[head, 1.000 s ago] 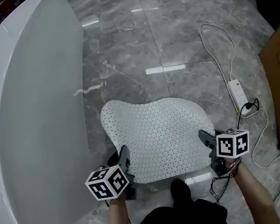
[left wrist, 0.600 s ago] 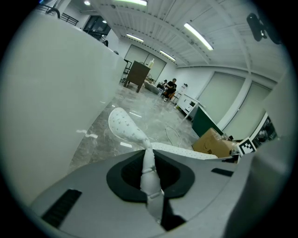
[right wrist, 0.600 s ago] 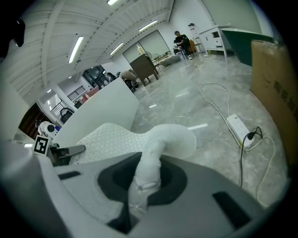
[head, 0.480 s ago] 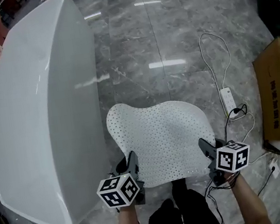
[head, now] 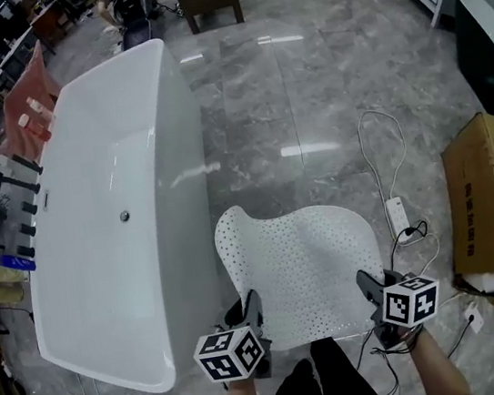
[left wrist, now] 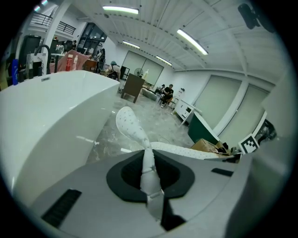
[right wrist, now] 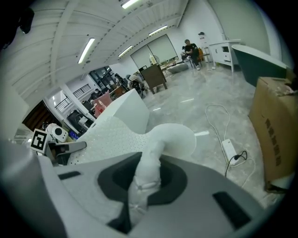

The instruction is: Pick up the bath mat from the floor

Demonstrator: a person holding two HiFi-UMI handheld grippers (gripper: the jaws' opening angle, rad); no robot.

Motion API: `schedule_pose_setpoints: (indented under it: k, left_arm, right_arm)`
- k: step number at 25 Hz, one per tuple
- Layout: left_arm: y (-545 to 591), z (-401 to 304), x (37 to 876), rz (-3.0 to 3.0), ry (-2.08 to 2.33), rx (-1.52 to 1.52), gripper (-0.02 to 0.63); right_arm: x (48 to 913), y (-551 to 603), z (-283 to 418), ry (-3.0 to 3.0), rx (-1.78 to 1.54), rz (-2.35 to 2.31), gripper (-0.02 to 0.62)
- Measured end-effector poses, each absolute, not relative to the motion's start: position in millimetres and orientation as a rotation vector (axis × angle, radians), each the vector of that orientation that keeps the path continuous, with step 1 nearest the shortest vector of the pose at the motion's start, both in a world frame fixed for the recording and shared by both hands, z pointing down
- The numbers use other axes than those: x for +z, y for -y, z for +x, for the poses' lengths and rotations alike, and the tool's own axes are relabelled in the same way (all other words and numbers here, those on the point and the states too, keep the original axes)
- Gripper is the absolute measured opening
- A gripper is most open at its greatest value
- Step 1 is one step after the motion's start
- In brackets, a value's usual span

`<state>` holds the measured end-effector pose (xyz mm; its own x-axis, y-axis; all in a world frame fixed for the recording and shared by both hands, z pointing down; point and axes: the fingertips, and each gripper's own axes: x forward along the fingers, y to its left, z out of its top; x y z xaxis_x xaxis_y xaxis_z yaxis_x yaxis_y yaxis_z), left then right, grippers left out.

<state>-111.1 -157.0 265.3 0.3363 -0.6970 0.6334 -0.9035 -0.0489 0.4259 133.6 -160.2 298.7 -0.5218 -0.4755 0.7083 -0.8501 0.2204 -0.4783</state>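
The left gripper (head: 247,310) and right gripper (head: 369,286) each pinch a near corner of the bath mat (head: 301,262), which stretches between and ahead of them. The lift looks under way. Next, both should rise evenly until the far edge clears the floor (head: 305,91).

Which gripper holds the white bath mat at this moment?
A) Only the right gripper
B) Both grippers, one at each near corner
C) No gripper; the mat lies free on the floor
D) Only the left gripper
B: the left gripper and the right gripper each have their jaws shut on the edge of the bath mat.
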Motion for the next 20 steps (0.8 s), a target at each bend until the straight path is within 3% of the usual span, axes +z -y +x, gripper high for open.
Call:
schedule_pose_setpoints:
  k: [20]
  left_arm:
    - [192.7,-101.2,72.1,1.977,1.561,0.175,0.026]
  right_arm:
    - [104.4,204.4,152.4,2.368,1.099,1.311,0.031]
